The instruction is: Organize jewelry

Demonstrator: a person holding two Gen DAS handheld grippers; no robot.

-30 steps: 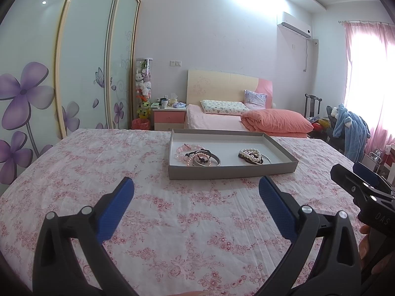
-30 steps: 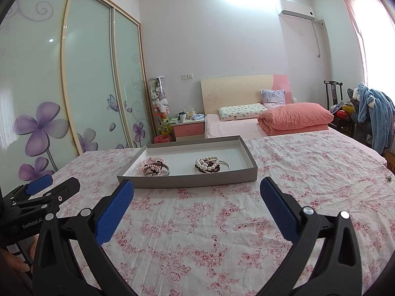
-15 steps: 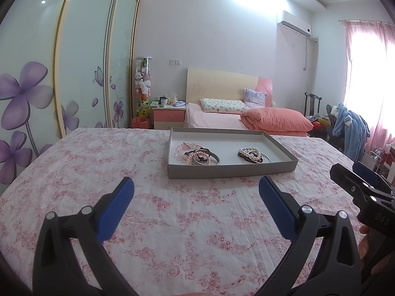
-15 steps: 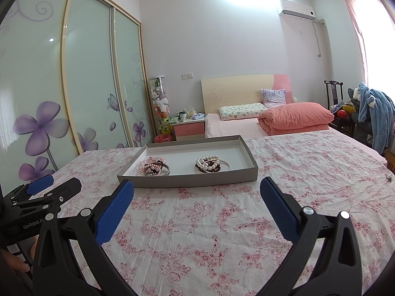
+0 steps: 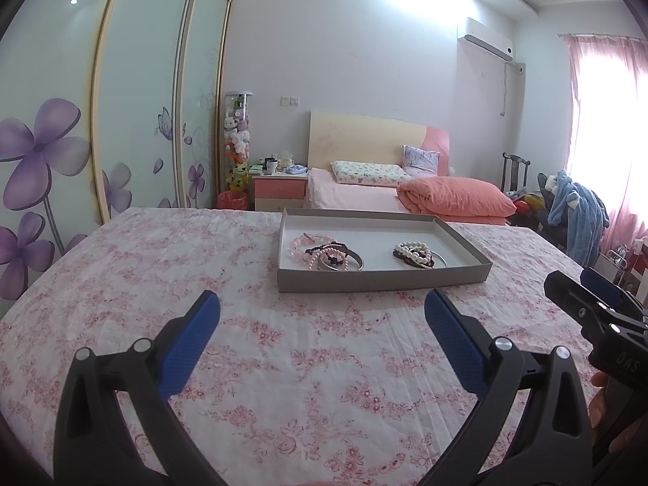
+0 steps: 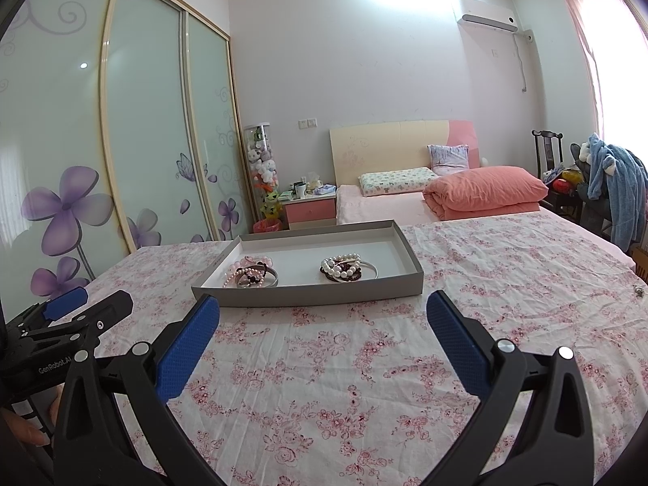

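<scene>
On the flowered bedspread (image 5: 283, 364) sits a shallow grey tray (image 5: 380, 279) holding two heaps of bracelets: a pink and pearl heap (image 5: 324, 253) at its left, a pearl and dark bead heap (image 5: 417, 254) to the right. The left gripper (image 5: 322, 324) and right gripper (image 6: 322, 322) hover short of the tray, both spread wide, holding nothing.

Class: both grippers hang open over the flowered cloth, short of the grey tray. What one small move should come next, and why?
Probably ease the right gripper forward over the tray's near wall toward the right pile of bracelets. Both grippers are open and hold nothing, the left gripper too. All the jewelry lies in two tangled piles, the other being the left pile, so nothing can be sorted until one is reached.
</scene>
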